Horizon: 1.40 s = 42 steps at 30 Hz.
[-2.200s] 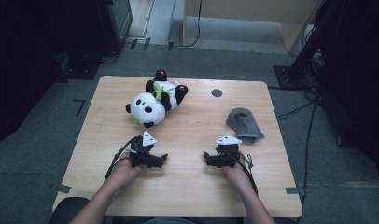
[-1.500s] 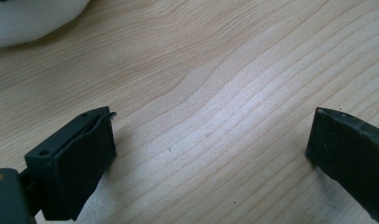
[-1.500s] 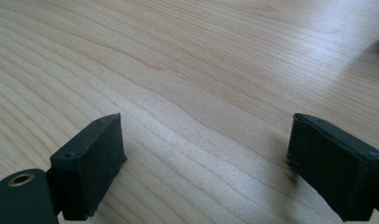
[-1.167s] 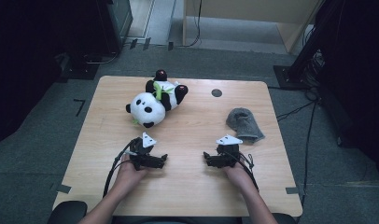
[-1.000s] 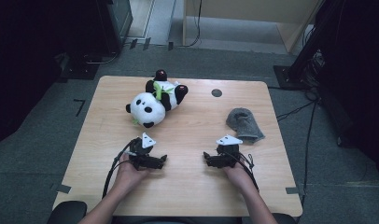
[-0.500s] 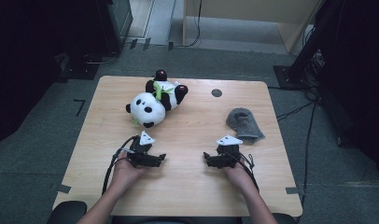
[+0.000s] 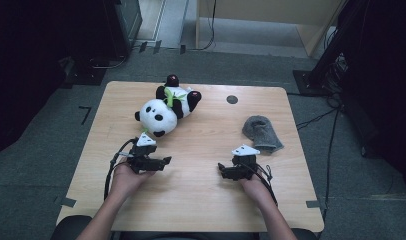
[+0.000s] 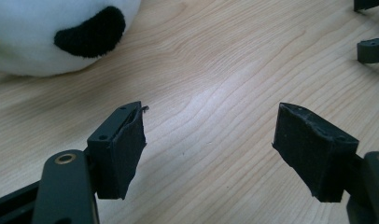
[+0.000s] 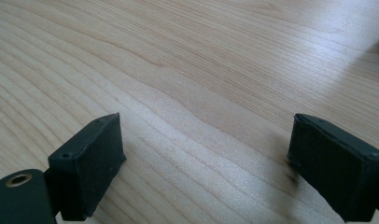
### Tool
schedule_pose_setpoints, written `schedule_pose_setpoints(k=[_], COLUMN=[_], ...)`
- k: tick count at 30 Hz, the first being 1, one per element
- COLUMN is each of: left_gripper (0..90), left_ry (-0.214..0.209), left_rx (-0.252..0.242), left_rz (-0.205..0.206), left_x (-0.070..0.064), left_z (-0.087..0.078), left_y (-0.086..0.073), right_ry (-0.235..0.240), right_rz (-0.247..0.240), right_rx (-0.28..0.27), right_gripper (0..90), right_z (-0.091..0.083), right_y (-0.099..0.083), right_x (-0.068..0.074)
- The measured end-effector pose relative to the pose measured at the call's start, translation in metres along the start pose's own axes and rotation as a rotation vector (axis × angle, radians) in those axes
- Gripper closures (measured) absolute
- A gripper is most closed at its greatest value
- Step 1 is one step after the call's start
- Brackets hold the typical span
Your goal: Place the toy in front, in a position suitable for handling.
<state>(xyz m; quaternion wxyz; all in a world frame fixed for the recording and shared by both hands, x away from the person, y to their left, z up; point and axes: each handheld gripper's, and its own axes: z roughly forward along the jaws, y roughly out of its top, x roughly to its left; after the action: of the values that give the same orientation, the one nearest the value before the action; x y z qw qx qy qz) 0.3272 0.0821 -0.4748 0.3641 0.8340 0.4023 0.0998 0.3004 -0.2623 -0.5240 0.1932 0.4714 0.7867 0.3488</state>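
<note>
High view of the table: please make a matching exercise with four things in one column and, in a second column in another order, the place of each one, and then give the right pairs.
Things
1. panda plush toy
2. grey knitted cap
3. left gripper
4. right gripper

Places
A. on the right part of the table, beyond the right gripper
B. near side, at the left, jaws apart, holding nothing
C. far left part of the table, just beyond the left gripper
D. near side, at the right, jaws apart, holding nothing

Right pairs: 1-C, 2-A, 3-B, 4-D
</note>
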Motion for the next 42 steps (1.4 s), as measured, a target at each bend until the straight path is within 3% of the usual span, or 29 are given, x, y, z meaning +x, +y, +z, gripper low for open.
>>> schedule_pose_setpoints(k=[2, 9, 23, 42], left_gripper=[25.4, 32.1, 35.7, 34.9], left_ry=[0.011, -0.025, -0.006, 0.025], left_rx=[0.007, -0.015, -0.023, -0.046], left_rz=[0.006, 0.009, 0.028, 0.040], left_x=[0.001, 0.008, 0.021, 0.037], left_z=[-0.001, -0.009, -0.017, -0.013], left_y=[0.002, 0.015, 0.046, 0.089], right_ry=[0.000, -0.001, 0.001, 0.002], right_rz=[-0.002, 0.003, 0.003, 0.003], right_rx=[-0.001, 0.002, 0.001, 0.001], right_gripper=[10.2, 10.1, 9.8, 9.6], right_z=[0.000, 0.000, 0.000, 0.000], right_y=[0.000, 0.000, 0.000, 0.000], right_x=[0.000, 0.000, 0.000, 0.000])
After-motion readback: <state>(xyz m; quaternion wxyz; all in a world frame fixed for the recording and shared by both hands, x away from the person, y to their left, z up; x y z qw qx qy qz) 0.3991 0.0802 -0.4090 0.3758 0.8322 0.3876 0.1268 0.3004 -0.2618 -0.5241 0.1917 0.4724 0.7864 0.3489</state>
